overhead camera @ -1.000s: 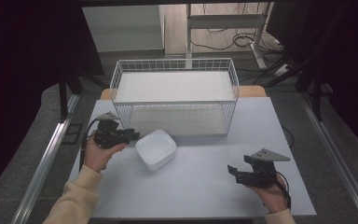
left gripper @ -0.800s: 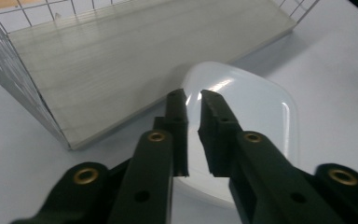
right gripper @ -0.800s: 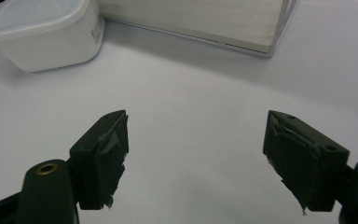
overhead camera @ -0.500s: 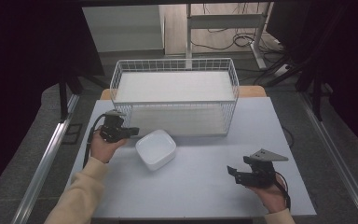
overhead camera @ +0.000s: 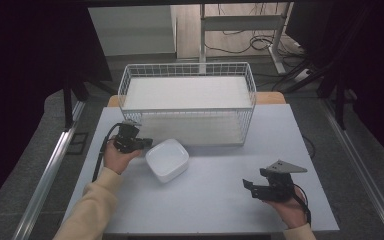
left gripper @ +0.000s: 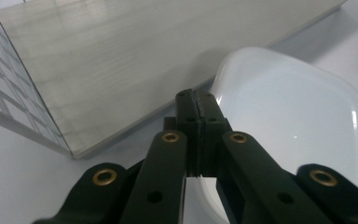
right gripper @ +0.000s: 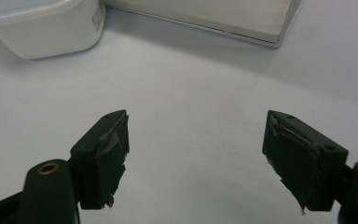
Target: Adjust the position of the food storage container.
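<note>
A white, square dish [overhead camera: 167, 159] with rounded corners sits on the pale table [overhead camera: 215, 190], left of the middle and just in front of a white wire basket [overhead camera: 187, 102]. The dish is empty — its glossy inside shows nothing but reflected light. The basket stands at the far edge of the table; it holds a flat pale board that covers its floor, and nothing else can be seen in it.

The left tool [overhead camera: 141, 143] lies at the dish's near-left rim. In the left gripper view its two black jaws are pressed together at the tips, pinched on the thin white rim of the dish [left gripper: 298, 135], which passes under and between them. The jaws have just been closing, with that rim between them.

The right tool [overhead camera: 250, 186] rests low over bare table at the right, well apart from the dish. Its jaws stand wide, with only table surface between the taped pads [right gripper: 114, 144].

In the right gripper view a small printed label shows on the dish's outer wall [right gripper: 51, 32] — too small and blurred to read.
</note>
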A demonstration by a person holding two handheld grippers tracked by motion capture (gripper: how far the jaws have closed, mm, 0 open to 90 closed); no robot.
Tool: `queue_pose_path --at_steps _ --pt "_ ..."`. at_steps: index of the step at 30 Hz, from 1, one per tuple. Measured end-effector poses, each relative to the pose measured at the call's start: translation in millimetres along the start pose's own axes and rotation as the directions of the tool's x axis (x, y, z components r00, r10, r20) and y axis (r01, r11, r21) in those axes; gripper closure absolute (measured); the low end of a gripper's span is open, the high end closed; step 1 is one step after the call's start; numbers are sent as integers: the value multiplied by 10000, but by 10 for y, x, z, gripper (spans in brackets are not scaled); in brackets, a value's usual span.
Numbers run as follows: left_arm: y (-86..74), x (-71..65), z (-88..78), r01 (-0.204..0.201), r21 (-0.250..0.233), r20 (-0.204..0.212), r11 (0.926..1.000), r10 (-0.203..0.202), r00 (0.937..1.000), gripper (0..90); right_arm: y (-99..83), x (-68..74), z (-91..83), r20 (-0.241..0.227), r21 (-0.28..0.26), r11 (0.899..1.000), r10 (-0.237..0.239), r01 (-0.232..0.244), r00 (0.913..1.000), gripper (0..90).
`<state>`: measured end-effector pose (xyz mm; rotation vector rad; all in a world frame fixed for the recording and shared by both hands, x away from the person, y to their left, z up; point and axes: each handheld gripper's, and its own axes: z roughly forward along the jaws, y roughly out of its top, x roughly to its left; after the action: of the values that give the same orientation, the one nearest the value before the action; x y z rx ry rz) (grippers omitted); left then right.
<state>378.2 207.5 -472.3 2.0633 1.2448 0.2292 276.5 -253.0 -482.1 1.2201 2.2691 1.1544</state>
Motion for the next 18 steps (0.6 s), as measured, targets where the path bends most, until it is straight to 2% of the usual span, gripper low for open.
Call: queue_pose_path --at_steps 5,11,13,18 --pt "-3 -5 77 174 99 138 9998 -175 9998 897 -1 4 4 1 8 10000 -10 10 10000 230" --pt "11 38 121 191 191 313 9996 -197 9993 897 -5 9 11 -32 68 10000 -8 8 10000 229" --pt "8 44 150 301 240 280 9993 -308 9991 899 -6 10 13 -35 90 10000 -20 20 10000 229" --pt "-4 46 179 279 359 223 9990 -287 9993 899 -9 6 17 -8 100 9999 -30 30 10000 228"
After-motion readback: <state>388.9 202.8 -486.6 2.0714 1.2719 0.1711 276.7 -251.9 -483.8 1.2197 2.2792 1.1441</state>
